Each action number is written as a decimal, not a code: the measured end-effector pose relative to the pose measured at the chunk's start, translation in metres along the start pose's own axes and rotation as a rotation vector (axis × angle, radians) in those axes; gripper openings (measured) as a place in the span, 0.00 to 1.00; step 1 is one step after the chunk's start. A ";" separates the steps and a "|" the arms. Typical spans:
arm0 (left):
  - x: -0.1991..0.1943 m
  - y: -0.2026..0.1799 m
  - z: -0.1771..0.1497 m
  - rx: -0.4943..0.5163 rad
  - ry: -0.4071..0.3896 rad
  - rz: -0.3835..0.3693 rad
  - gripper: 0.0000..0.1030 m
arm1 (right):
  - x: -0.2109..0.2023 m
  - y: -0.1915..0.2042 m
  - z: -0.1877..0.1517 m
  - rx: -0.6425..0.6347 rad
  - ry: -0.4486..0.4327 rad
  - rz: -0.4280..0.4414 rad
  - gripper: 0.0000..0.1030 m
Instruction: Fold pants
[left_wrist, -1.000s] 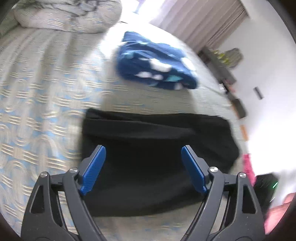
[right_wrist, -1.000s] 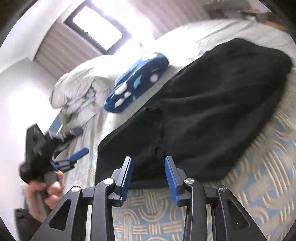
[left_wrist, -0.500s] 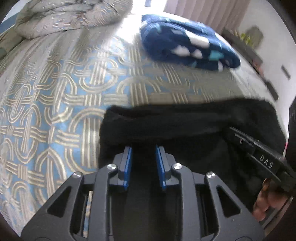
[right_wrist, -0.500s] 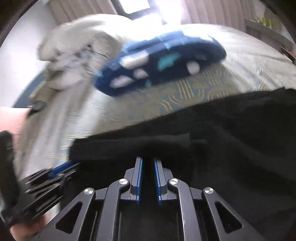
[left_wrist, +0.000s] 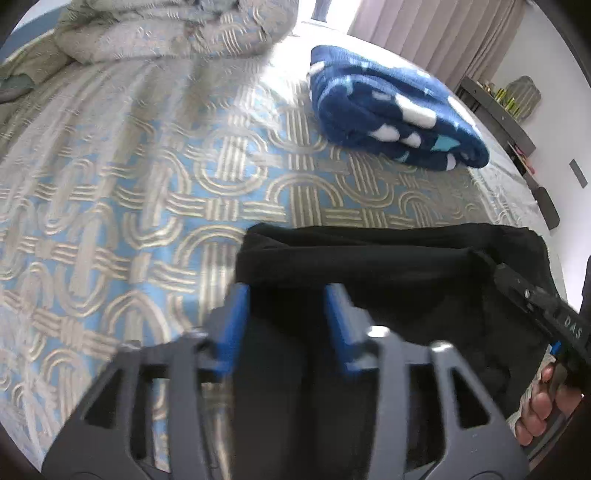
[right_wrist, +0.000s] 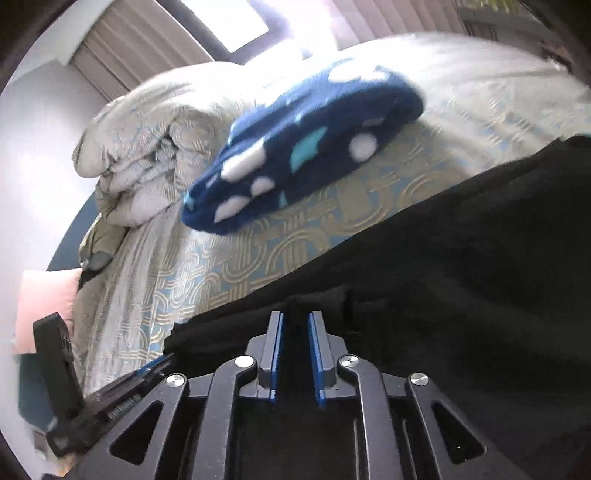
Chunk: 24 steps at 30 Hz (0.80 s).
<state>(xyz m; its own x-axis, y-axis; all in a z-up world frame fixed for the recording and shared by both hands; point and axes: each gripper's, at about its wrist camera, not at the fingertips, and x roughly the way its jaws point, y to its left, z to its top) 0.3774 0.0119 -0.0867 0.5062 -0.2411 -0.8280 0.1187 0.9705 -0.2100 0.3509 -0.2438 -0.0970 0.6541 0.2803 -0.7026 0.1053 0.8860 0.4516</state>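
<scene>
The black pants (left_wrist: 388, 269) lie folded on the patterned bedspread (left_wrist: 147, 206). My left gripper (left_wrist: 286, 295) sits over the left near corner of the pants with its blue fingers (left_wrist: 236, 314) apart around the cloth. My right gripper (right_wrist: 295, 321) is nearly closed, pinching a raised edge of the black pants (right_wrist: 461, 258). The right gripper also shows at the right edge of the left wrist view (left_wrist: 535, 302), held by a hand. The left gripper shows at the lower left of the right wrist view (right_wrist: 147, 373).
A folded blue blanket with white spots (left_wrist: 391, 110) lies beyond the pants. A bundled grey duvet (left_wrist: 166, 29) sits at the head of the bed. Curtains and a window (right_wrist: 221, 26) are behind. A shelf (left_wrist: 498, 114) stands by the right wall.
Both grippers came down onto the near edge of the pants and closed. Since half a second ago the left fingers have spread apart again; the right ones stay pinched on the cloth.
</scene>
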 end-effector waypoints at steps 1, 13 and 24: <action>-0.008 -0.001 -0.002 0.016 -0.019 0.003 0.57 | -0.009 -0.003 -0.004 -0.001 0.005 0.007 0.19; -0.002 -0.026 -0.015 0.230 -0.098 0.227 0.58 | -0.014 0.032 -0.069 -0.314 0.084 -0.159 0.20; 0.031 0.012 -0.010 0.154 -0.070 0.235 0.85 | -0.023 0.030 -0.101 -0.463 0.006 -0.199 0.16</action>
<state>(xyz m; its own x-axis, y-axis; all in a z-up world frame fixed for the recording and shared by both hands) 0.3856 0.0166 -0.1199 0.5925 -0.0131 -0.8055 0.1167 0.9907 0.0697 0.2633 -0.1865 -0.1231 0.6503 0.0898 -0.7543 -0.1167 0.9930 0.0177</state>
